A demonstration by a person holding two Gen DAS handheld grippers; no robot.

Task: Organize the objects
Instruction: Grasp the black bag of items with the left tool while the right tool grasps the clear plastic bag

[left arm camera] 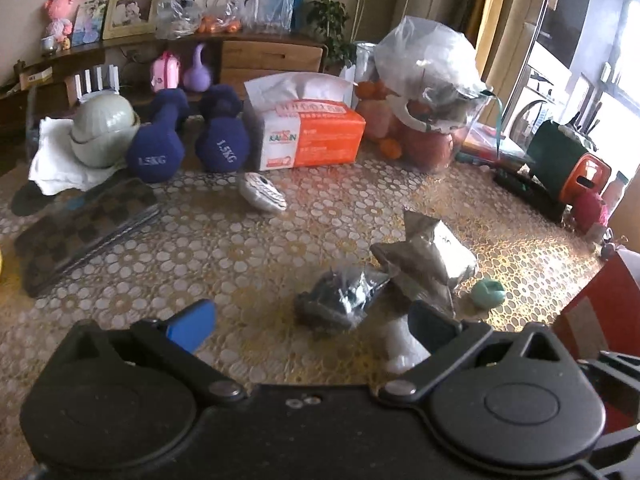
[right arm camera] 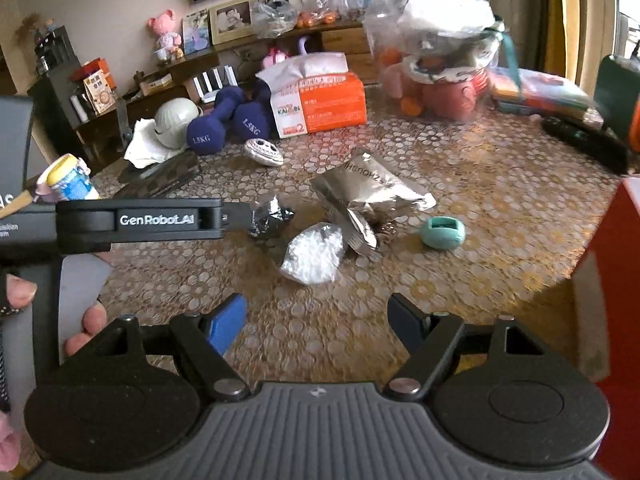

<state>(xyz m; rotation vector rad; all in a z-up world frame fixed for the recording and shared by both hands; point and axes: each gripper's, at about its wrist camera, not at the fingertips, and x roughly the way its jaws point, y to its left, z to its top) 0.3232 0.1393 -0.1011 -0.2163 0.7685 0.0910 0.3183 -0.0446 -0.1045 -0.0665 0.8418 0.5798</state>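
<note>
Foil packets on table, left gripper spread

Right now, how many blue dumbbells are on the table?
2. Both stand side by side at the far edge: the left dumbbell beside the grey-green bowl, the right dumbbell against the orange tissue box. None looks hidden.

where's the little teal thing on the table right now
The teal object lies on the lace tablecloth, right of centre in both wrist views, just right of the crumpled silver foil bag and apart from it.
</note>
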